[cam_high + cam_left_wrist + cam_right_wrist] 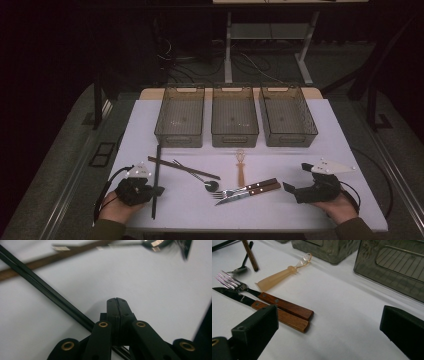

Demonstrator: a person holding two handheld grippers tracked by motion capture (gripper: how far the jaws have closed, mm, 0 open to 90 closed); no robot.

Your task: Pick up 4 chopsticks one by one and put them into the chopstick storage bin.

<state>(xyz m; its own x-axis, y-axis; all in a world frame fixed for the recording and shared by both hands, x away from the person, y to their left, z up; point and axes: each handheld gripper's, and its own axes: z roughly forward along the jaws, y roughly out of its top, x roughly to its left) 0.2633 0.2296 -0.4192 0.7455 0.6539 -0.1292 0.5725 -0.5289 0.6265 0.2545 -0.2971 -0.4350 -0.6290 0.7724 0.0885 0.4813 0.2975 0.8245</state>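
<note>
Sorting has not begun: all cutlery lies near the three bins (234,116); left gripper (116,300) clenched empty, right gripper (295,177) released.

I am in a dim lab or test room, not a home. My desk (320,150) is a white-topped board, staged with three identical smoky plastic bins (235,117) in a neat row. Beyond it, loose cables (172,57) trail over a grey carpeted floor (60,165) beneath the metal legs of another table (229,47).
</note>
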